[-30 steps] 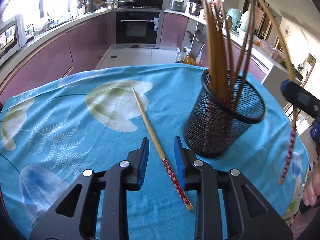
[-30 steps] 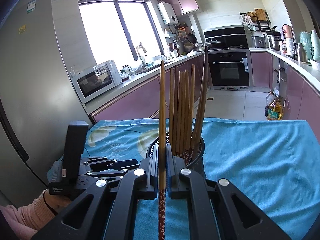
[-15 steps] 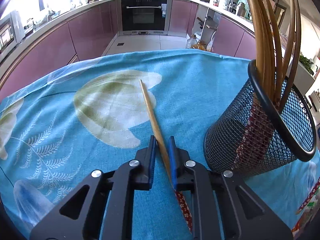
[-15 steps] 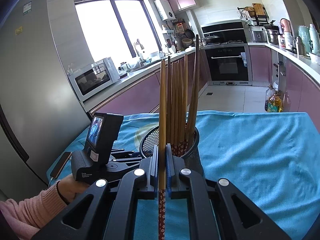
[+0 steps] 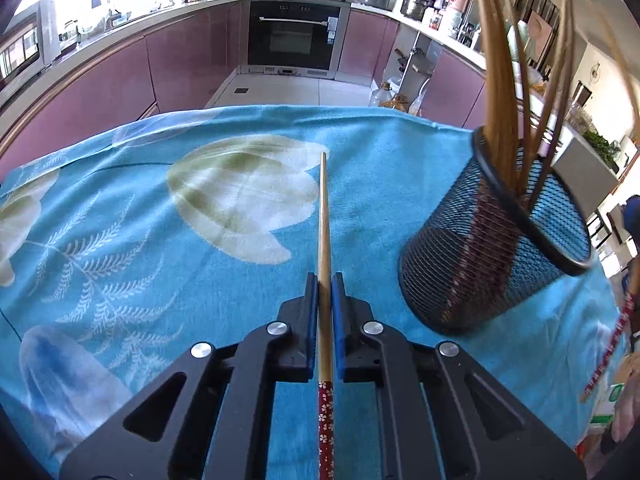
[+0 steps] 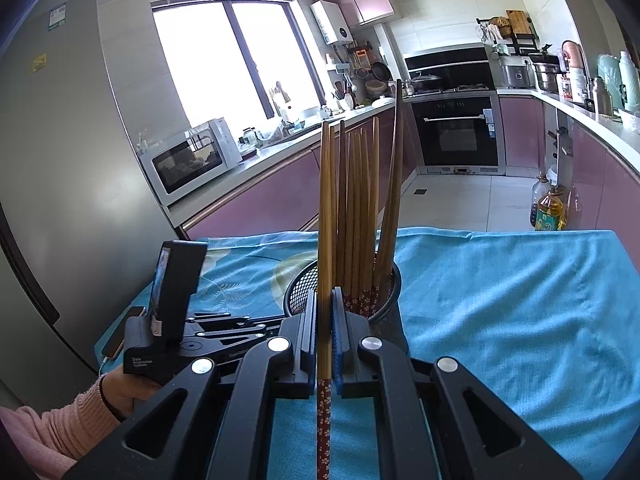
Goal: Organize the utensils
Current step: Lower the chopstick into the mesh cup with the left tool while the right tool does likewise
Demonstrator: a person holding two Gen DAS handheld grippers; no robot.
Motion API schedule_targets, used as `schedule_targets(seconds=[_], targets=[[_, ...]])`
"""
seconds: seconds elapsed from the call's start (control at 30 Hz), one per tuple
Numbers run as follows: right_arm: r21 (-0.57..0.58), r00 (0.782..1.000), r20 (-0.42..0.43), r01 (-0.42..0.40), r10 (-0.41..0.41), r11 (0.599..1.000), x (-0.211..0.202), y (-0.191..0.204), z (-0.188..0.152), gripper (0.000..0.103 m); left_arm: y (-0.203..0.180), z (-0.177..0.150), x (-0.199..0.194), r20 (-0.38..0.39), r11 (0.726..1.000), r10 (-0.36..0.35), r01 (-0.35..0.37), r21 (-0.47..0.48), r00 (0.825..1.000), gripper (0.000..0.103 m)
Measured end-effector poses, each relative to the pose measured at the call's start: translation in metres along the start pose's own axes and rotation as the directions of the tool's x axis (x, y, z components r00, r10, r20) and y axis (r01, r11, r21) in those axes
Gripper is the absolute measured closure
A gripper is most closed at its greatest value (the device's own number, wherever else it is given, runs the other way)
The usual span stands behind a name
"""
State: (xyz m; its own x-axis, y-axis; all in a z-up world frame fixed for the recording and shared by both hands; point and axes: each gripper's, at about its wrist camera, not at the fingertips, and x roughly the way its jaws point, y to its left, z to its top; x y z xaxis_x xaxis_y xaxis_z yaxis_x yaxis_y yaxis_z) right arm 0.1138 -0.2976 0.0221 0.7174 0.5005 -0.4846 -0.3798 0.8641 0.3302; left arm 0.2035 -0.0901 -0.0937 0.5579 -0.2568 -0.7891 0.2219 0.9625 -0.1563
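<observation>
A bamboo chopstick (image 5: 325,220) with a red flowered end lies along the blue flowered cloth (image 5: 200,280), and my left gripper (image 5: 325,280) is shut on its middle. To its right stands a black mesh cup (image 5: 492,264) holding several chopsticks. In the right wrist view my right gripper (image 6: 325,296) is shut on another chopstick (image 6: 325,200), held upright just in front of the same mesh cup (image 6: 300,284). The left gripper's body (image 6: 172,320) and the hand holding it sit at the lower left there.
The table's far edge drops to the kitchen floor and purple cabinets (image 5: 100,76). A phone (image 6: 120,336) lies at the cloth's left edge. Oil bottles (image 6: 548,208) stand on the floor beyond the table. A fridge (image 6: 52,160) rises on the left.
My left gripper came down over the lying chopstick and its jaws closed on it; the chopstick now lines up straight between the pads. The right gripper kept still with its chopstick.
</observation>
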Motion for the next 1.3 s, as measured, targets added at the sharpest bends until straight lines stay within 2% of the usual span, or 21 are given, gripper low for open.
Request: schedule_targets(seconds=[0.17,0.27,0.5,0.77,1.13,1.3], targets=[[-0.005,1.000,0.013,-0.002,0.002,1.000,-0.003,0.002,0.003,0.097,0.005,-0.009,-0.042,0.072,0.998,-0.057,0.057,0.001,0.996,0.095],[-0.006,1.000,0.024,-0.004,0.004,1.000,-0.005,0.003,0.005,0.097,0.010,-0.008,-0.071,0.124,0.995,-0.101,0.102,-0.002,0.987,0.095],[-0.005,0.999,0.045,-0.008,0.008,1.000,-0.007,0.004,0.012,0.097,-0.003,-0.007,-0.131,0.231,0.979,-0.203,0.197,0.047,0.952,0.095],[-0.014,0.998,0.062,-0.023,0.024,1.000,-0.008,0.008,0.023,0.097,-0.019,0.001,-0.183,0.302,0.960,-0.280,0.263,0.096,0.911,0.095],[-0.019,0.992,0.123,-0.016,0.018,1.000,-0.007,0.010,0.044,0.097,-0.039,0.031,-0.213,0.368,0.953,-0.304,0.272,0.136,0.879,0.095],[-0.020,0.989,0.147,-0.006,0.009,1.000,-0.002,0.011,0.055,0.097,-0.047,0.047,-0.214,0.383,0.957,-0.287,0.247,0.151,0.878,0.095]])
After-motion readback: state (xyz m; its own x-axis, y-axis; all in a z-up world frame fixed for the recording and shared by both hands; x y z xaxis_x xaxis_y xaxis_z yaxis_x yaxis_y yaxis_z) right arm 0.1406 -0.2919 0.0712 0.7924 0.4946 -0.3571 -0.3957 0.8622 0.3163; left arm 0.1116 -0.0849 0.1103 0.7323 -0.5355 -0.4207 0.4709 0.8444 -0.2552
